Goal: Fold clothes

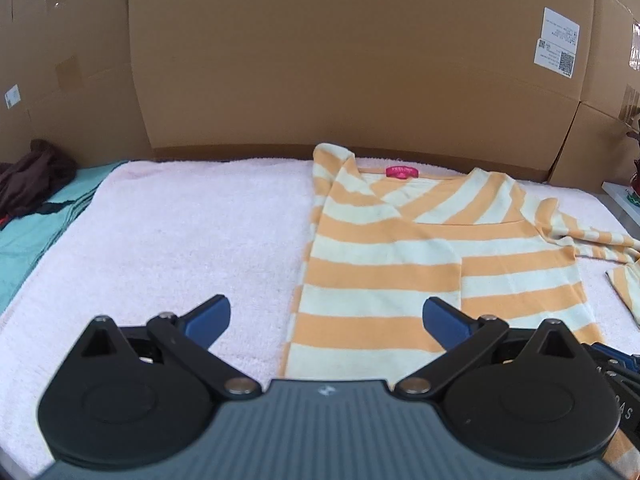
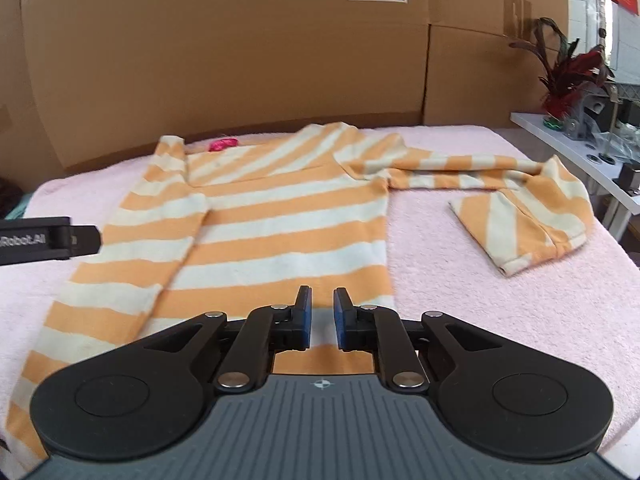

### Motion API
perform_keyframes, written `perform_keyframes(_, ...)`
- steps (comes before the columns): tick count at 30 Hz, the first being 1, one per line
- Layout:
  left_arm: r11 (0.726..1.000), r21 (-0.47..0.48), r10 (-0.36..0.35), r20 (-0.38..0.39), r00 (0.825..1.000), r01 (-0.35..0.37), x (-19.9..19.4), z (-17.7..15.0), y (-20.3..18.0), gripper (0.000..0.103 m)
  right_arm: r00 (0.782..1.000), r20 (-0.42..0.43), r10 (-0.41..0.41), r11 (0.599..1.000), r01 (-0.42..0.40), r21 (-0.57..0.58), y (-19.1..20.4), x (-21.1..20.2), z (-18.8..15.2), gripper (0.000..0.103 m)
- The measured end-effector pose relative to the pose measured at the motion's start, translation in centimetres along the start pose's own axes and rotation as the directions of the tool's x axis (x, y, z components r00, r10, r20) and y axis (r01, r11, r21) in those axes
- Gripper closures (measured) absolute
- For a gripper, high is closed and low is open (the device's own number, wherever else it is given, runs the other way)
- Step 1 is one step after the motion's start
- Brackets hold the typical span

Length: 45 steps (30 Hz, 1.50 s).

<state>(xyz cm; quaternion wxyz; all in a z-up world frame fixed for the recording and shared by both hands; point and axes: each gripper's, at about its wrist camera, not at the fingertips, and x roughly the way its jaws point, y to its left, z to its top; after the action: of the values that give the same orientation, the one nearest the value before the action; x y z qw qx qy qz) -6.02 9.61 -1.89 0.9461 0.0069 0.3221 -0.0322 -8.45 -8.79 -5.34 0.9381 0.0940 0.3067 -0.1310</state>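
An orange and cream striped sweater (image 1: pixel 400 248) lies flat on a pink towel (image 1: pixel 180 240), its pink neck label (image 1: pixel 401 172) at the far end. Its left sleeve is folded over the body. In the right wrist view the sweater (image 2: pixel 288 220) has its right sleeve (image 2: pixel 520 200) stretched out to the right and bent back toward me. My left gripper (image 1: pixel 327 306) hovers wide open over the sweater's left edge near the hem, holding nothing. My right gripper (image 2: pixel 322 294) is over the hem, its pads a narrow gap apart with nothing between them.
Tall cardboard boxes (image 1: pixel 340 60) wall off the far side. Dark clothes (image 1: pixel 32 176) lie on a teal cloth (image 1: pixel 24 232) at the left. At the right stand a white shelf (image 2: pixel 560 136) and a red-leaved plant (image 2: pixel 568 72). The left gripper's body (image 2: pixel 48 240) shows at the left edge.
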Motion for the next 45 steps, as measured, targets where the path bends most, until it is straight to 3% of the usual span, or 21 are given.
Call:
perform_keyframes(4, 1.0, 0.012, 0.006, -0.033, 0.999, -0.006, 1.1, -0.4, 0.0, 0.001, 0.997, 0.043, 0.06, 0.998, -0.061, 0.016, -0.5, -0.8, -0.1, 0.086)
perform_keyframes(7, 0.999, 0.04, 0.028, -0.039, 0.999, -0.027, 1.6, -0.7, -0.2, 0.001, 0.991, 0.048, 0.125, 0.991, -0.123, -0.049, 0.4, -1.1, -0.3, 0.086)
perform_keyframes(12, 0.997, 0.063, 0.043, -0.038, 0.998, -0.041, 2.0, -1.0, -0.2, 0.001, 0.996, 0.031, 0.087, 0.995, -0.085, -0.061, -0.5, -0.2, -1.0, 0.092)
perform_keyframes(21, 0.995, 0.095, 0.047, -0.03, 0.998, -0.044, 2.8, -1.2, -0.3, 0.001, 0.994, 0.054, 0.098, 0.988, -0.091, -0.121, -0.5, -0.2, -1.5, 0.092)
perform_keyframes(28, 0.981, 0.192, -0.044, 0.018, 0.999, 0.04, 0.4, -3.2, 0.9, 0.001, 0.993, 0.069, 0.1, 0.987, -0.091, -0.133, -1.1, -1.1, -1.2, 0.09)
perform_keyframes(34, 0.943, 0.287, -0.179, 0.015, 0.984, 0.167, -2.3, -5.8, 1.7, 0.001, 0.972, 0.003, 0.235, 0.959, -0.231, -0.163, -1.4, -2.2, -2.5, 0.089)
perform_keyframes(38, 0.935, 0.295, -0.208, 0.005, 0.978, 0.197, -2.1, -6.4, 1.9, 0.001, 0.987, 0.021, 0.158, 0.971, -0.151, -0.187, -1.9, -2.4, -2.4, 0.088)
perform_keyframes(41, 0.934, 0.284, -0.224, -0.013, 0.974, 0.219, -1.6, -6.3, 2.0, 0.001, 0.976, -0.007, 0.217, 0.958, -0.214, -0.19, -2.2, -2.4, -2.4, 0.084)
perform_keyframes(45, 0.938, 0.237, -0.248, -0.049, 0.968, 0.252, -1.1, -5.6, 2.8, 0.001, 0.987, 0.002, 0.163, 0.957, -0.158, -0.242, -2.1, -2.4, -2.4, 0.083)
